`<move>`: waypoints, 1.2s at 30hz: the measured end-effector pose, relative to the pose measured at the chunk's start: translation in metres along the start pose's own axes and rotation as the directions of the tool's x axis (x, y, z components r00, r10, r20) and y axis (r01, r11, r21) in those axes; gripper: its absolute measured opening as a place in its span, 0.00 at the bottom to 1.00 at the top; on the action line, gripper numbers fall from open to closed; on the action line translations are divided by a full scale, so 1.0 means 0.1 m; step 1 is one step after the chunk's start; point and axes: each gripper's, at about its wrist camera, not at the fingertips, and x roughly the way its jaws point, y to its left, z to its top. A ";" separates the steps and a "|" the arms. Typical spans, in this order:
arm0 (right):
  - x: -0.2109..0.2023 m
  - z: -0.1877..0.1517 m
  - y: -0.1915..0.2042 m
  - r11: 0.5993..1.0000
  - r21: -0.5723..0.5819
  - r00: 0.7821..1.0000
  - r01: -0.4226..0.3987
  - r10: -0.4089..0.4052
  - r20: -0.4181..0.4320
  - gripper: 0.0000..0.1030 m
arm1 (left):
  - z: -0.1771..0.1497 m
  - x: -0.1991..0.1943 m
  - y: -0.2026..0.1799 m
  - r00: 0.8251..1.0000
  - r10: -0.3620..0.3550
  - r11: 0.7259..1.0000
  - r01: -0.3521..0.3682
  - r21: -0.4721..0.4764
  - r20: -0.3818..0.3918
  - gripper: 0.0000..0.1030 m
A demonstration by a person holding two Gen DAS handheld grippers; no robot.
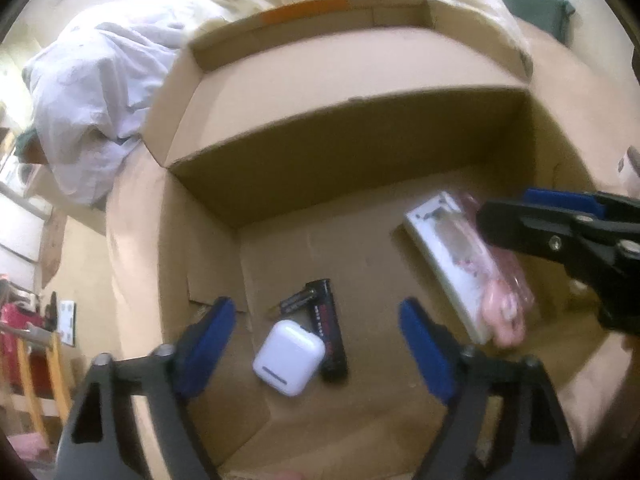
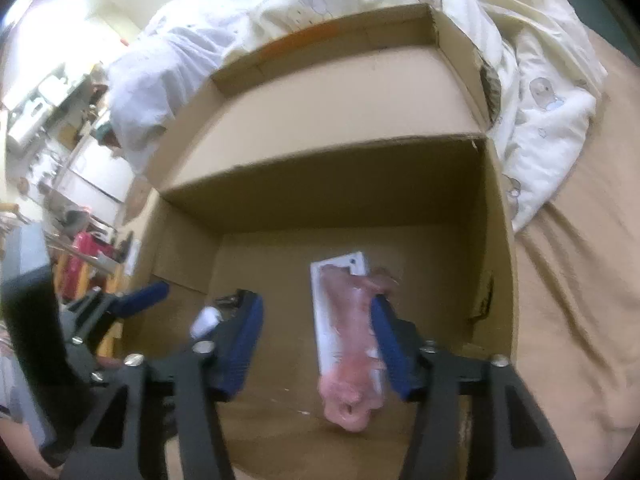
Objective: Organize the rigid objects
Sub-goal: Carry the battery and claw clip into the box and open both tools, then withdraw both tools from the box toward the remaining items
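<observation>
In the left wrist view, the left gripper (image 1: pixel 316 340) hangs over the open cardboard box (image 1: pixel 360 128), its jaws spread wide and holding nothing; below and between them on the box floor lie a white earbud case (image 1: pixel 289 358), a black battery (image 1: pixel 330 330) touching its side, and a smaller dark battery (image 1: pixel 296 299) just behind. Further right on the floor lies a white packet (image 1: pixel 464 268) with something pink under clear film, and the right gripper (image 1: pixel 560 232) reaches in above it from the edge of the picture. The earbud case looks light, hard and smooth, so it would likely slip unless taken squarely across its flat faces; the batteries are stiff and round and would probably roll, so a hold across the middle of the barrel seems safest. In the right wrist view, the right gripper (image 2: pixel 316 344) has its jaws parted, with the white packet (image 2: pixel 340 320) lying between them on the floor of the cardboard box (image 2: pixel 496 240); one pad sits at the packet's edge, but whether it touches is unclear, and nothing looks pinched. The packet seems light, its backing stiff but its film soft and slick, so the long card edges look the better hold. The box stands on a bed (image 2: pixel 580 280) beside a rumpled quilt (image 2: pixel 540 100).
</observation>
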 end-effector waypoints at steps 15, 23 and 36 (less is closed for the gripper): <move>-0.34 0.12 0.01 0.997 0.027 0.976 -0.070 0.063 0.208 1.00 | 0.08 -0.16 0.21 0.996 -0.071 0.984 0.079 -0.162 0.056 0.99; -0.42 0.13 -0.01 0.998 0.020 0.970 -0.052 0.046 0.238 1.00 | 0.06 -0.19 0.31 0.997 -0.068 0.975 0.075 -0.207 0.040 0.99; -0.75 0.05 0.08 1.000 0.001 0.961 -0.014 0.013 0.276 1.00 | 0.03 -0.71 0.55 0.995 -0.076 0.963 0.089 -0.256 0.061 0.99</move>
